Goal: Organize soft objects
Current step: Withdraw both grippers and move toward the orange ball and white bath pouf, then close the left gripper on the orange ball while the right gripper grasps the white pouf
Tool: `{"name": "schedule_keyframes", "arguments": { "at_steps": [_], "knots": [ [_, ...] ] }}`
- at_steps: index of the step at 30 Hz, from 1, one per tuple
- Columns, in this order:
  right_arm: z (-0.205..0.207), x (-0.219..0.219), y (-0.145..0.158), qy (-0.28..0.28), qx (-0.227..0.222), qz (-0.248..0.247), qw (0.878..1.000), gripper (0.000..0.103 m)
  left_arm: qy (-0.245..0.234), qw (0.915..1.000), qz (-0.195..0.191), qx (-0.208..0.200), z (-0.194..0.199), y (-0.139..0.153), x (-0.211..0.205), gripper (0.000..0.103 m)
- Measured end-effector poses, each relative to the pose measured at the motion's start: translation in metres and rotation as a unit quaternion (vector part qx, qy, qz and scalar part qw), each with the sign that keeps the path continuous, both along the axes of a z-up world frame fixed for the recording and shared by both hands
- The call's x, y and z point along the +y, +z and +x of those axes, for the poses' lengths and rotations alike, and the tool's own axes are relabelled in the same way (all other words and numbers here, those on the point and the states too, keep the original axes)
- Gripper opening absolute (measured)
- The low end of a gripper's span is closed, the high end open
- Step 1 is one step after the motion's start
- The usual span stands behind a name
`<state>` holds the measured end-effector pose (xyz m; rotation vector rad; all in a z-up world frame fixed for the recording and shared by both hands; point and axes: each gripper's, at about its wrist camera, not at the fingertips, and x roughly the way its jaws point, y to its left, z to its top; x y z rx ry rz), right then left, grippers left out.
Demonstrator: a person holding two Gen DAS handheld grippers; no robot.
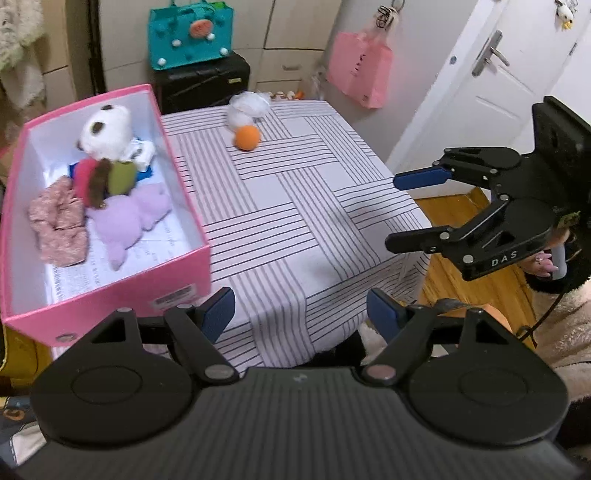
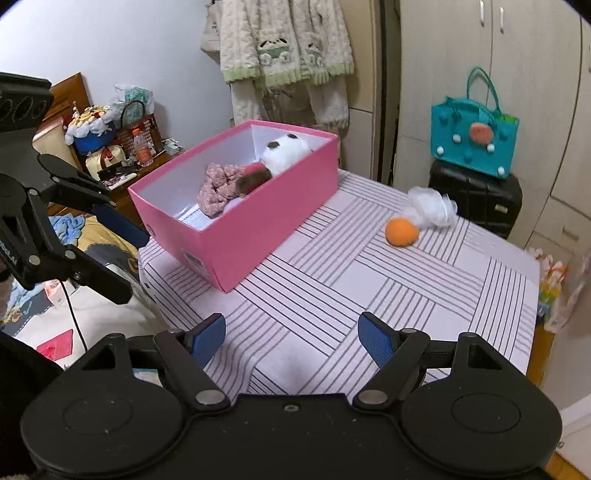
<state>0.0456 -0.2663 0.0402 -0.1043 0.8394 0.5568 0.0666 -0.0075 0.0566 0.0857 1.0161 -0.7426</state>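
Note:
A pink box (image 1: 110, 295) (image 2: 236, 243) stands on the left of the striped table (image 1: 295, 221) (image 2: 369, 295). Inside it lie a white plush (image 1: 107, 129) (image 2: 286, 149), a lilac plush (image 1: 129, 218), a pink scrunchie (image 1: 59, 221) (image 2: 218, 188) and a red, brown and green soft toy (image 1: 105, 177). An orange ball (image 1: 247, 137) (image 2: 402, 231) and a white fluffy puff (image 1: 245, 105) (image 2: 430, 206) lie at the table's far side. My left gripper (image 1: 301, 314) (image 2: 122, 254) is open and empty over the near edge. My right gripper (image 2: 291, 338) (image 1: 391, 212) is open and empty beside the table.
A teal bag (image 1: 190, 35) (image 2: 474, 142) sits on a black suitcase (image 1: 203, 81) (image 2: 476, 195) behind the table. A pink bag (image 1: 360, 70) hangs by a white door (image 1: 517, 74). A cluttered nightstand (image 2: 122, 155) and a bed (image 2: 74, 295) lie left of the table.

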Motion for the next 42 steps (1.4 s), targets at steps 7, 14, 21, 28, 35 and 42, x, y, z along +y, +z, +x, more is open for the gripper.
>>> {"name": "schedule_keyframes", "arguments": {
  "at_steps": [7,14,21,28,35,42],
  "knots": [
    [0.02,-0.027,-0.006,0.007,-0.03,0.033,0.999,0.083,-0.004,0.9996,-0.029,0.005,0.027,-0.006,-0.023,0.075],
    [0.042,-0.054,-0.013,-0.004,-0.102,0.044,0.994,0.084,0.007,0.9981,-0.025,-0.056,0.053,0.005,-0.047,0.075],
    [0.085,-0.078,-0.014,-0.025,-0.127,0.061,0.99,0.083,0.036,0.9925,-0.04,-0.11,0.07,-0.01,-0.078,0.073],
    [0.119,-0.082,-0.017,-0.021,-0.168,0.046,0.985,0.082,0.084,0.9825,-0.031,-0.163,0.088,-0.027,-0.106,0.073],
    [0.166,-0.092,-0.036,-0.016,-0.148,0.08,0.986,0.083,0.111,0.9818,-0.047,-0.147,0.114,-0.059,-0.129,0.073],
    [0.22,-0.091,-0.068,-0.009,-0.101,0.097,0.99,0.083,0.159,0.9738,-0.042,-0.157,0.142,-0.09,-0.15,0.064]
  ]
}}
